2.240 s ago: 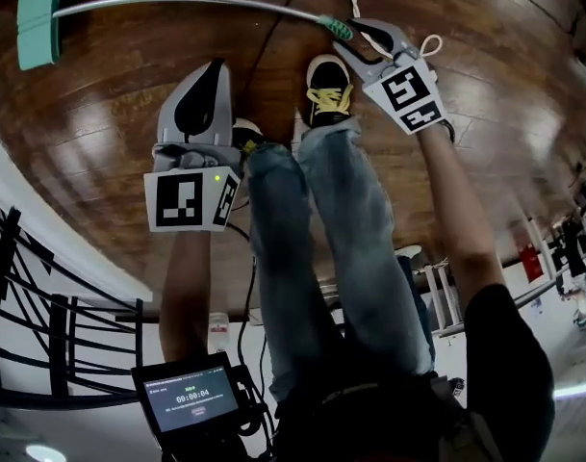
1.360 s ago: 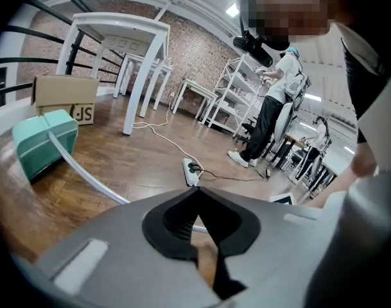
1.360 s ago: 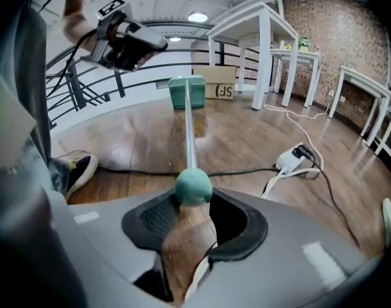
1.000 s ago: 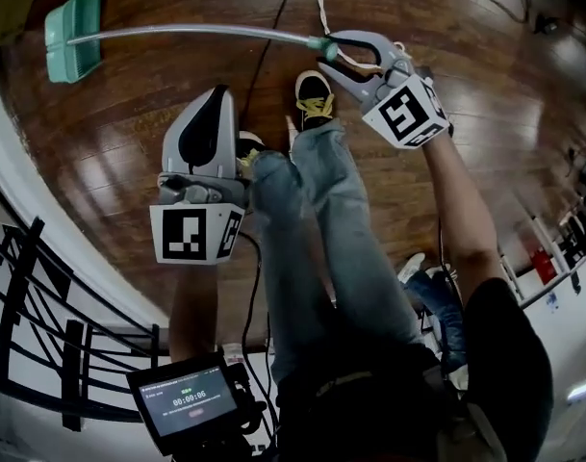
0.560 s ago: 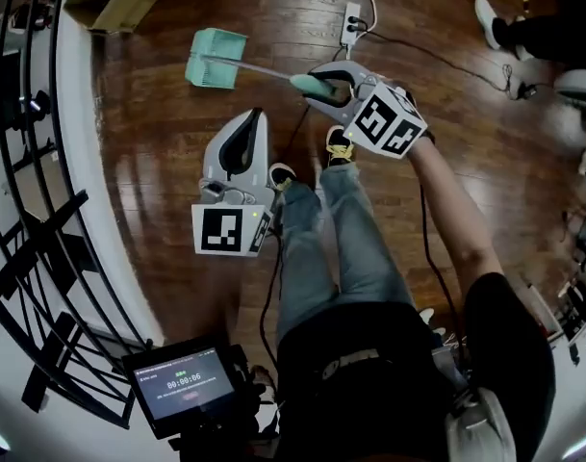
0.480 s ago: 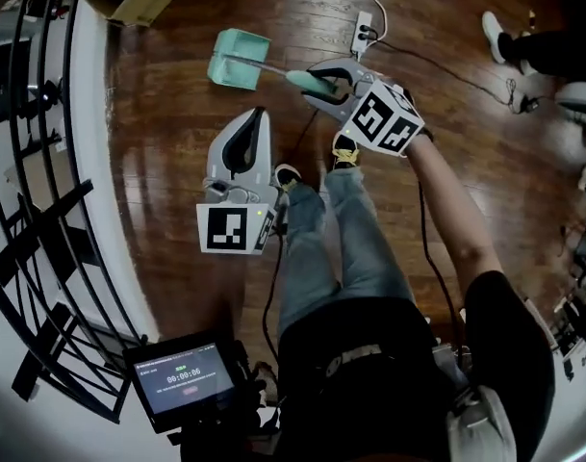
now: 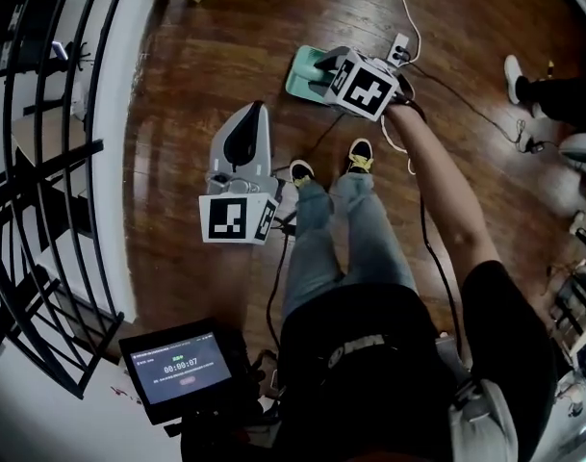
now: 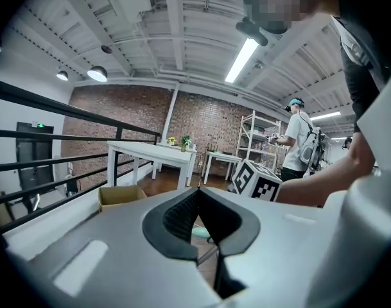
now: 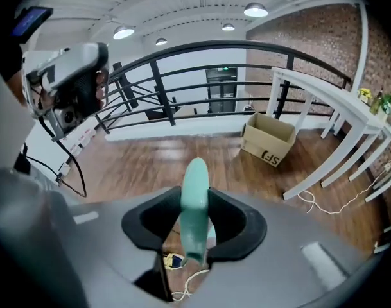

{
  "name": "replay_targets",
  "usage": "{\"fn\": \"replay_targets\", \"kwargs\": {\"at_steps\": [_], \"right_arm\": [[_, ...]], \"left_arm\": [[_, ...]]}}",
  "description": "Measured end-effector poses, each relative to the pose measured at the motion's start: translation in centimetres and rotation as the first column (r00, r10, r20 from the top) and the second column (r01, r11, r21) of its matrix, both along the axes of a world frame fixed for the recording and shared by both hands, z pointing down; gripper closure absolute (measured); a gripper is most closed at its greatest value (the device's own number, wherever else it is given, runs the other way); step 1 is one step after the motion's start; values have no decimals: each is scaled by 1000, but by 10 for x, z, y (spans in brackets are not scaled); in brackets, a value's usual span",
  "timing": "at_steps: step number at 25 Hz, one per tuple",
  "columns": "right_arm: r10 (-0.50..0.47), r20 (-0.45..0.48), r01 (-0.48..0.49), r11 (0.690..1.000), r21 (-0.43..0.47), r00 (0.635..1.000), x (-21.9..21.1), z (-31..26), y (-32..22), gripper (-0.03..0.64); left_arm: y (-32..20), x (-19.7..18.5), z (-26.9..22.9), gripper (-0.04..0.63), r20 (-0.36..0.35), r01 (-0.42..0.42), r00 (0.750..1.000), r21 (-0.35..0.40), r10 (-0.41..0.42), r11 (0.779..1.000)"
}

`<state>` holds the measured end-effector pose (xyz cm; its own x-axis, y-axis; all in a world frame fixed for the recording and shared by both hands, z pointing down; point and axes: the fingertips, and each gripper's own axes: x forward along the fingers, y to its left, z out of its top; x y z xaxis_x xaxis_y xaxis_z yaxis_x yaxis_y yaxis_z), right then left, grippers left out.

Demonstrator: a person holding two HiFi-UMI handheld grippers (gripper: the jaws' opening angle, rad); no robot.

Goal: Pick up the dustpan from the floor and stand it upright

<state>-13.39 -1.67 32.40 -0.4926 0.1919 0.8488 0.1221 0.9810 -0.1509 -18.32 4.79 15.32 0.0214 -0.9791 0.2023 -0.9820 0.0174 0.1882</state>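
Observation:
My right gripper (image 7: 323, 66) is shut on the teal grip of the dustpan's handle (image 9: 195, 201), which stands up between the dark pads. From the head view the handle runs almost straight down below that gripper, and only the teal pan (image 7: 303, 73) shows past it, low over the wood floor. Whether the pan touches the floor I cannot tell. My left gripper (image 7: 250, 115) hangs to the left of the dustpan, apart from it, shut with nothing between its jaws (image 8: 196, 195). In the left gripper view the right gripper's marker cube (image 8: 258, 181) shows just ahead.
A black railing (image 7: 62, 162) runs along the left. A cardboard box (image 9: 269, 140) sits by it, and a white table (image 9: 323, 101) stands to its right. A power strip (image 7: 400, 46) with cables lies beyond the dustpan. My feet (image 7: 360, 154) are close by; another person's shoe (image 7: 517, 75) is at right.
The dustpan swung from lying out to the left to hanging nearly upright under the right gripper. Both grippers rose with the standing person; the left one stayed shut and empty.

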Motion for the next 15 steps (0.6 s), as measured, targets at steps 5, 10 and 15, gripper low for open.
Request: {"fn": "replay_targets", "kwargs": {"at_steps": [5,10,15], "right_arm": [[-9,5,9,997,-78,1000,-37,19,9,476],[-14,-51,10,996,-89,999,-67,55,15,476],[-40,-57,37,998,-44,998,-87,62,28,472]], "left_arm": [[13,-6,9,575,-4,18,1000,-5,-18,1000],[31,-14,15,575,-7,43,999,6,-43,999],[49,-30,8,577,16,76,997,36,-77,996]]}}
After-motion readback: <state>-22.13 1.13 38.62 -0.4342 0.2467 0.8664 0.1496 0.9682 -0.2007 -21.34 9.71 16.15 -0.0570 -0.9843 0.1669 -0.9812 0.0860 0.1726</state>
